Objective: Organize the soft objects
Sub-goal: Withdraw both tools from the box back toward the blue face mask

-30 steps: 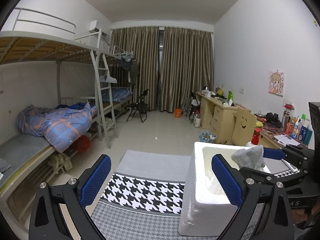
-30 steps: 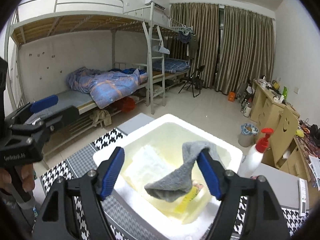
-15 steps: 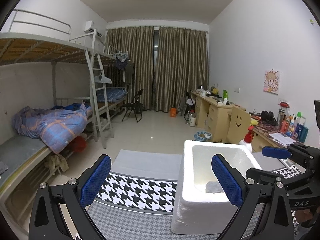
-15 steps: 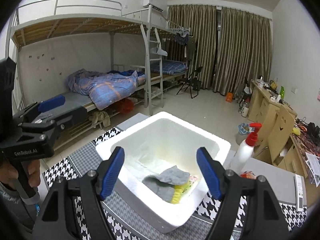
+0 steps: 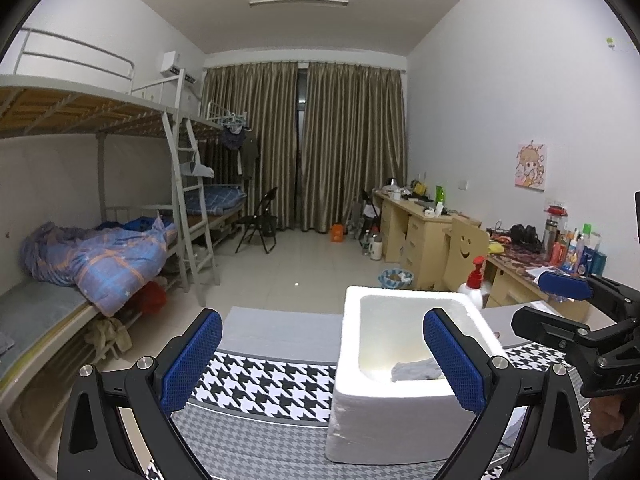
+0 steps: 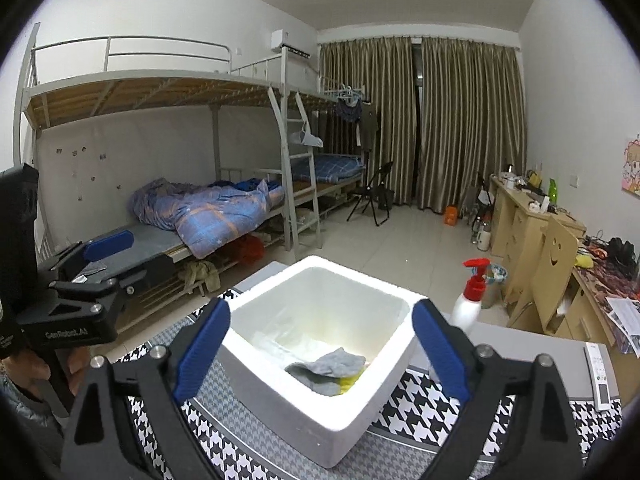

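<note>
The bench (image 6: 516, 344) wears a black and white patterned cloth (image 6: 224, 444). In the middle of it sits a big white foam box (image 6: 280, 396) with no lid. A grey sock (image 6: 328, 364) lies on the bottom of the box, toward the 5 o'clock corner in the right wrist view, on top of something yellow (image 6: 352, 378). So this soft thing looks put away.

The right tool (image 6: 320, 354) hangs above the near side of the box. Its blue pads have just been spreading, and now they stand wide apart with nothing between them. The left tool (image 5: 320, 360) waits at about 9 o'clock from the box, also wide apart and holding nothing.

A white bottle with a red pump (image 6: 470, 300) stands past the box at about 2 o'clock. No other soft thing shows on the bench, so little may be left to do.
</note>
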`<act>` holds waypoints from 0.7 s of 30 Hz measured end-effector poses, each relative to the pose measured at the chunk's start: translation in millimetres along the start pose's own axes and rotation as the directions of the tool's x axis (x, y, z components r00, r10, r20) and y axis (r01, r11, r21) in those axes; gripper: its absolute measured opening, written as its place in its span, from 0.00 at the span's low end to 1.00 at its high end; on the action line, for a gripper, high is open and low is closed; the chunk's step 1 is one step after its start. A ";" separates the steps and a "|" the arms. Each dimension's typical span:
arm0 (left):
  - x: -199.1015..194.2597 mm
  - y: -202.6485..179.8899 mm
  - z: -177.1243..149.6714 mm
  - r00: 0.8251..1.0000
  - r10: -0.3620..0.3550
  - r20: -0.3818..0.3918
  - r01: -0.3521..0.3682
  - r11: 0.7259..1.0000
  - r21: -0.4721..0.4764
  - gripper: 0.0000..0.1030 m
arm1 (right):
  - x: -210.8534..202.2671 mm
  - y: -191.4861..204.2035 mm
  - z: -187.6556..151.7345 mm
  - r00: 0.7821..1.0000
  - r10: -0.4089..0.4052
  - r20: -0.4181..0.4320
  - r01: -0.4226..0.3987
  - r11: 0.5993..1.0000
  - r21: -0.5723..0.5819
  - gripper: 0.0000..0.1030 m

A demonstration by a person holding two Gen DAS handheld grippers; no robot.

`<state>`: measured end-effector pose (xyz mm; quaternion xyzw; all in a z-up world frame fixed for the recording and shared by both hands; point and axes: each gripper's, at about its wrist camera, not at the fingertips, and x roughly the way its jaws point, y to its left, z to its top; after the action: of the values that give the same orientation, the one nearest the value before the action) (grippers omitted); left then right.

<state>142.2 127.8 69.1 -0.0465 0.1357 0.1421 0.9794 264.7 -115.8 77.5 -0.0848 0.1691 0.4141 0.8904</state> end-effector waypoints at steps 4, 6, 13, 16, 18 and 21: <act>-6.6 -4.9 0.7 1.000 -0.001 0.011 0.001 1.000 0.004 0.98 | -3.2 -3.9 -1.6 1.000 -0.009 0.005 0.009 1.000 0.017 0.93; -7.9 -5.9 1.4 1.000 0.002 0.012 -0.002 1.000 0.007 0.98 | -5.3 -5.3 -2.4 1.000 -0.014 0.009 0.013 1.000 0.021 0.93; -9.8 -14.3 -1.5 1.000 -0.005 0.005 0.005 1.000 0.014 0.99 | -20.3 -12.1 -12.2 0.999 -0.021 0.036 0.018 0.997 0.071 0.94; -11.3 -18.7 -3.2 1.000 -0.015 0.003 0.015 1.000 0.017 0.99 | -26.8 -14.8 -12.6 0.998 -0.033 0.047 0.029 0.996 0.079 0.95; -13.7 -21.6 -3.4 1.000 -0.025 0.008 0.025 0.999 0.021 0.99 | -31.0 -15.4 -12.7 0.997 -0.048 0.056 0.043 0.996 0.079 0.96; -19.2 -23.3 -2.1 0.999 -0.037 0.018 0.037 0.999 0.026 0.99 | -35.7 -16.8 -13.1 0.996 -0.053 0.065 0.048 0.996 0.077 0.96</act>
<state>130.6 100.1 73.6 -0.0353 0.1277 0.1226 0.9836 253.2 -155.8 78.8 -0.0417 0.1525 0.3872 0.9083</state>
